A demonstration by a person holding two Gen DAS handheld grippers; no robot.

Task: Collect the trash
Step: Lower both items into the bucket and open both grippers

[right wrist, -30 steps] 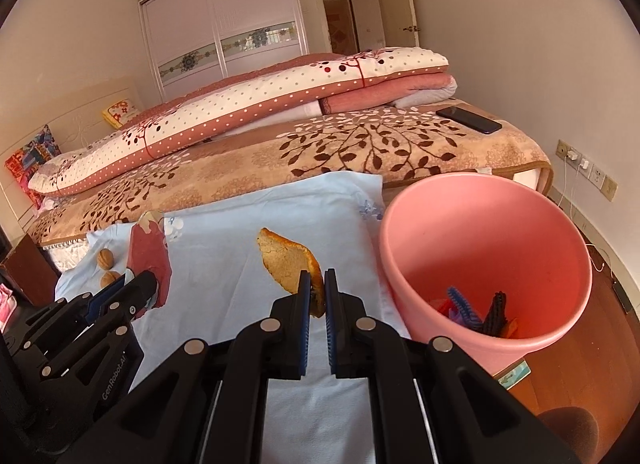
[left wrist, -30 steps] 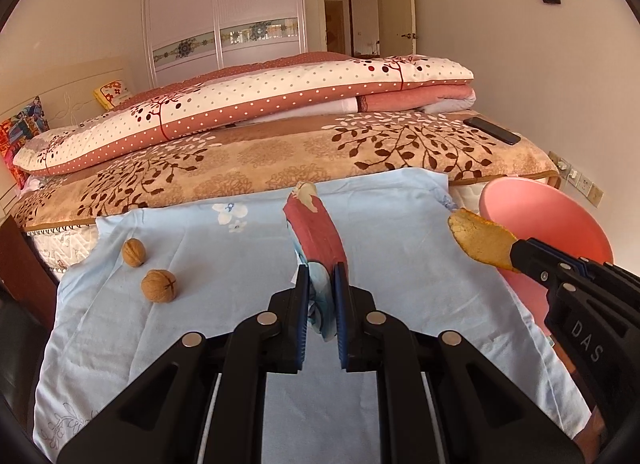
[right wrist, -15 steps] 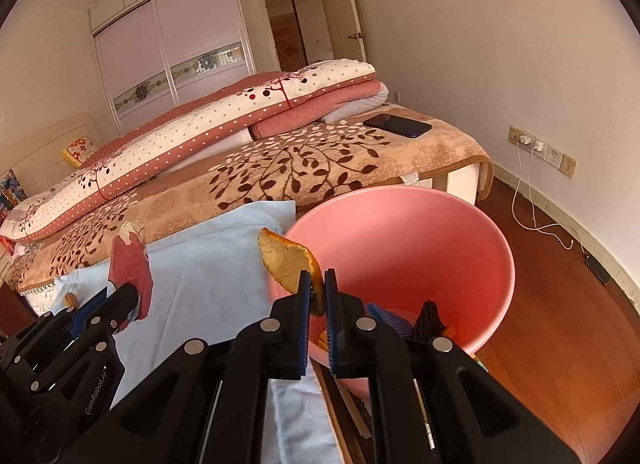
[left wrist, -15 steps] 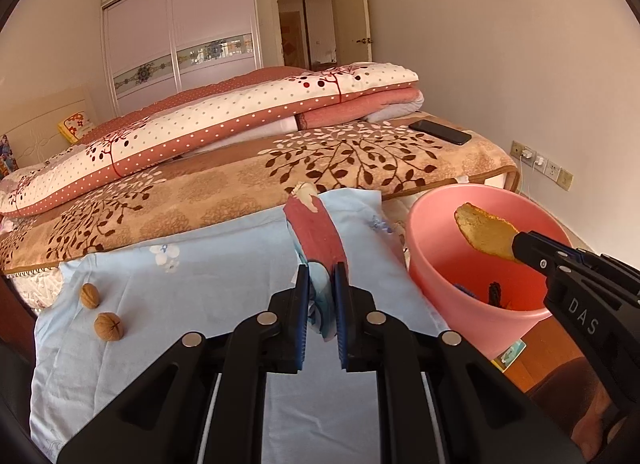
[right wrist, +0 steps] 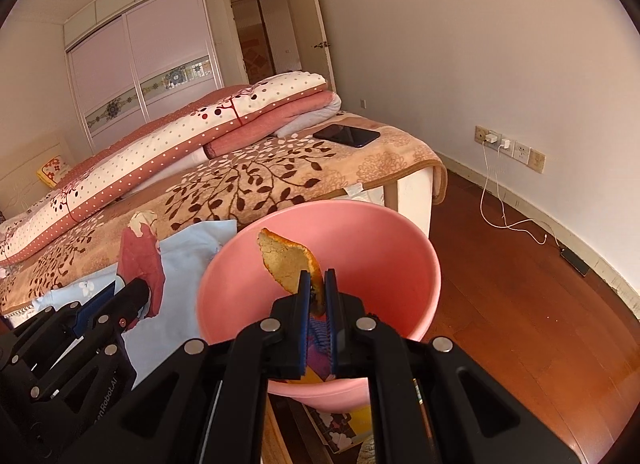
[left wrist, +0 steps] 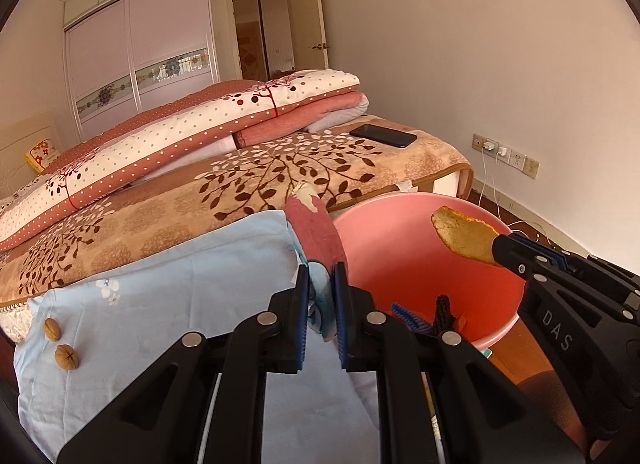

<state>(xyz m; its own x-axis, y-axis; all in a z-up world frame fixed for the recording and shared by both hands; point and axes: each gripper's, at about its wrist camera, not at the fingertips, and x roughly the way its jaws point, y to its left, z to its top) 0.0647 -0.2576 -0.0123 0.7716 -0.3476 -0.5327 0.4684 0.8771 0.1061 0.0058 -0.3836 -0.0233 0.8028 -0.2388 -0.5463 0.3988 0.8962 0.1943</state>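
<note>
Right gripper [right wrist: 318, 288] jaws pressed onto an orange peel [right wrist: 289, 264]; peel held upright above the mouth of the pink basin [right wrist: 416, 264], which stands on the wood floor [right wrist: 520, 304] just beside the bed; a blue brush [left wrist: 408, 318] and a dark brush [left wrist: 442, 310] lie inside it. Left gripper [left wrist: 320, 296] jaws pinching a red wrapper [left wrist: 316, 232] with pale blue lower end; wrapper sticks up over the edge of the light blue cloth [left wrist: 180, 296], next to the basin rim. Two walnuts [left wrist: 66, 357] rest on the cloth at far left, well apart from both grippers; a black phone [left wrist: 383, 135] lies on the leaf-print blanket [left wrist: 260, 184].
</note>
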